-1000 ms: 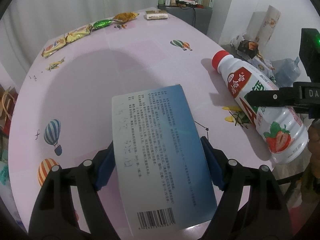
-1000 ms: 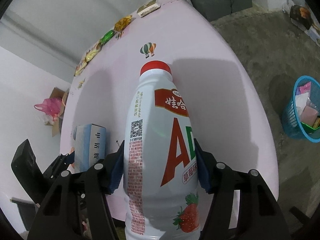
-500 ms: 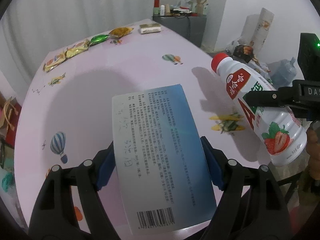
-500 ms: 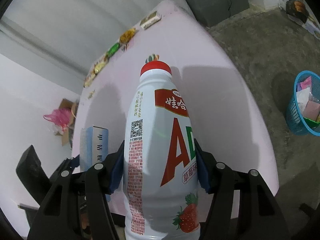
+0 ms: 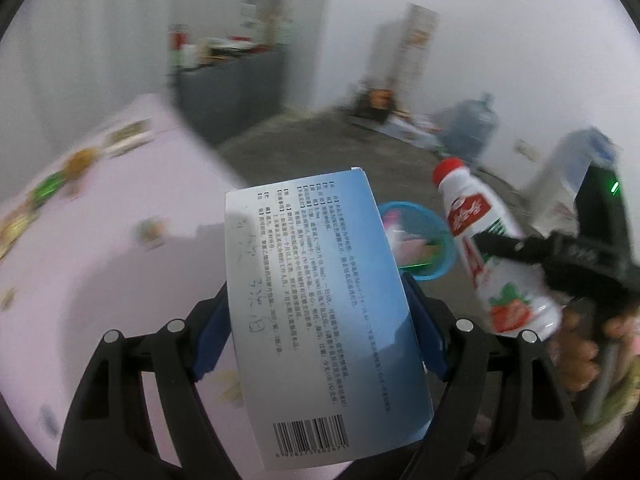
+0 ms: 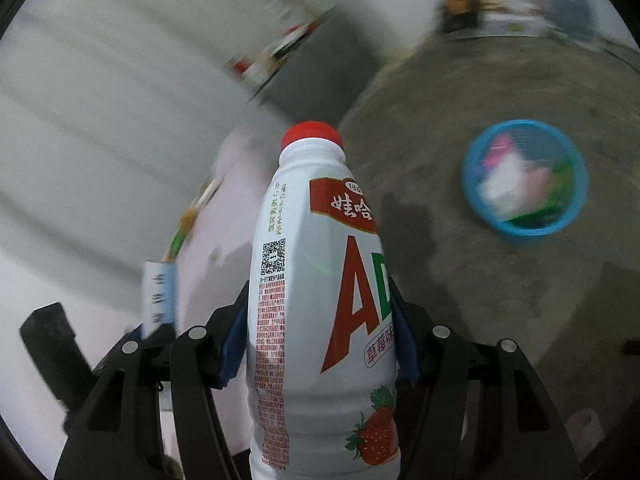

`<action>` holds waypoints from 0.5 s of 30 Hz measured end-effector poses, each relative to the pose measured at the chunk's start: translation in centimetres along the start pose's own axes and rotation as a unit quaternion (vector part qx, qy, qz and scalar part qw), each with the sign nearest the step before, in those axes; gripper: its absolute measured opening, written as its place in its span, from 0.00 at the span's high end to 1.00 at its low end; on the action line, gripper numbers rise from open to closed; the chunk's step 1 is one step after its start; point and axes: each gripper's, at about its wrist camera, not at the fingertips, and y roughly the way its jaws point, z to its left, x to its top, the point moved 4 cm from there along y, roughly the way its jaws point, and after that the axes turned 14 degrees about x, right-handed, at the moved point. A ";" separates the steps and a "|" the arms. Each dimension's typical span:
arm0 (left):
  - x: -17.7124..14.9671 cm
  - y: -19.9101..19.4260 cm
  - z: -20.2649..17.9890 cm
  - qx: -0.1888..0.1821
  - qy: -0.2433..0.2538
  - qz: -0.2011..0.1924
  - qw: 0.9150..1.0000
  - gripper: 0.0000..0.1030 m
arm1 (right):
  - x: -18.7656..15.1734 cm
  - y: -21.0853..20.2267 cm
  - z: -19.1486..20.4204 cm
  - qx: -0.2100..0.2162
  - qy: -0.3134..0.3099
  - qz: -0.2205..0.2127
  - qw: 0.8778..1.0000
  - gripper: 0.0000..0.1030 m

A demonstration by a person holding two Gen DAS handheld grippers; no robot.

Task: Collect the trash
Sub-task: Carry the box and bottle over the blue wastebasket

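Blue-white box [image 5: 320, 312] clamped between the blue pads of the left gripper [image 5: 320, 328], barcode end toward the camera, printed face up, held in the air. In the right wrist view the same box [image 6: 159, 300] shows edge-on, left of the bottle.

White strawberry drink bottle [image 6: 316, 300], red cap forward, pinched at mid-body by the right gripper [image 6: 318, 332]; pads tight on both sides. From the left wrist view the bottle [image 5: 496, 256] sits right of the box, tilted with cap up-left, right gripper [image 5: 520, 246] across its middle and a hand [image 5: 580, 352] on the handle.

Blue basket [image 6: 524, 180] stands on the grey floor, ahead and right of the bottle, holding pink, white and green scraps. In the left wrist view its rim [image 5: 440, 268] shows between box and bottle, lower down.

Pink tabletop [image 5: 100, 220] lies left of the box, with blurred snack wrappers [image 5: 60, 180] along its far edge. Background is motion-blurred.
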 end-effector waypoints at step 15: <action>10.2 21.4 -20.2 -0.121 0.051 0.124 0.984 0.10 | 11.9 3.2 -20.3 -0.073 0.155 -0.101 0.980 0.34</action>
